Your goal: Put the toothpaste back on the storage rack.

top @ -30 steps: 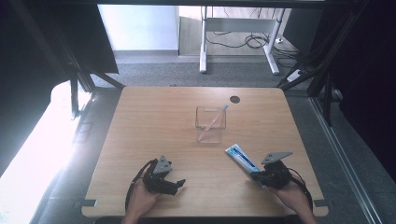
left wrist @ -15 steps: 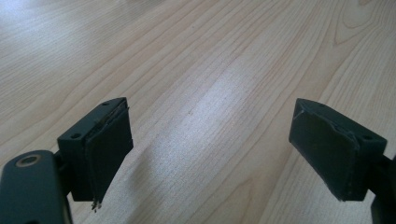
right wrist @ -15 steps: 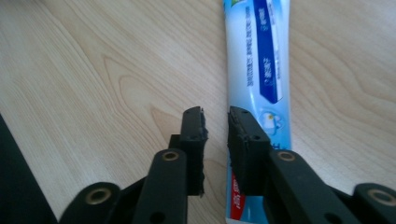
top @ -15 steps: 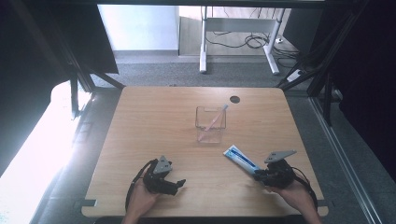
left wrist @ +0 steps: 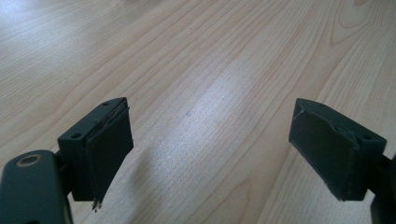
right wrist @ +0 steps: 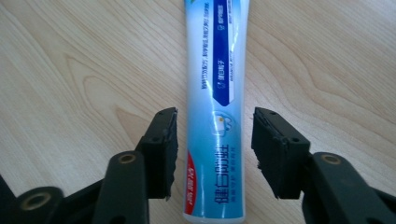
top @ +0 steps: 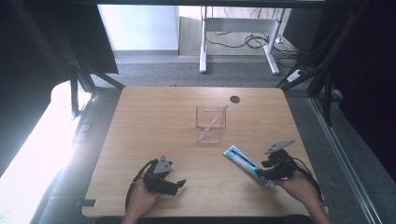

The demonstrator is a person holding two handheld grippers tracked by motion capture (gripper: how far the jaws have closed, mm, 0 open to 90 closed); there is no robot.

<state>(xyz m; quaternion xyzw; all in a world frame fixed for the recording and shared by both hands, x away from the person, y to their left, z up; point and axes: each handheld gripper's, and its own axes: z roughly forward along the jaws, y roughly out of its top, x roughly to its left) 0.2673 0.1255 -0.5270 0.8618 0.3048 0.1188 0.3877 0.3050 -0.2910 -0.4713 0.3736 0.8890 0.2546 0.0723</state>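
Observation:
A blue and white toothpaste tube lies flat on the wooden table at the front right. My right gripper straddles the tube's near end. In the right gripper view the tube runs up between the two black jaws of the right gripper. The jaws have just been opening, and there is a small gap on each side of the tube. My left gripper rests at the front left, open. In its own view the left gripper has only bare wood between its jaws.
A clear square cup stands at the middle of the table with a pink toothbrush leaning in it. A dark round hole sits near the far edge. Beyond the table are white desk legs and cables on the floor.
The right hand and its gripper have shifted slightly beside the toothpaste tube, which stays on the table. The left gripper has not moved.

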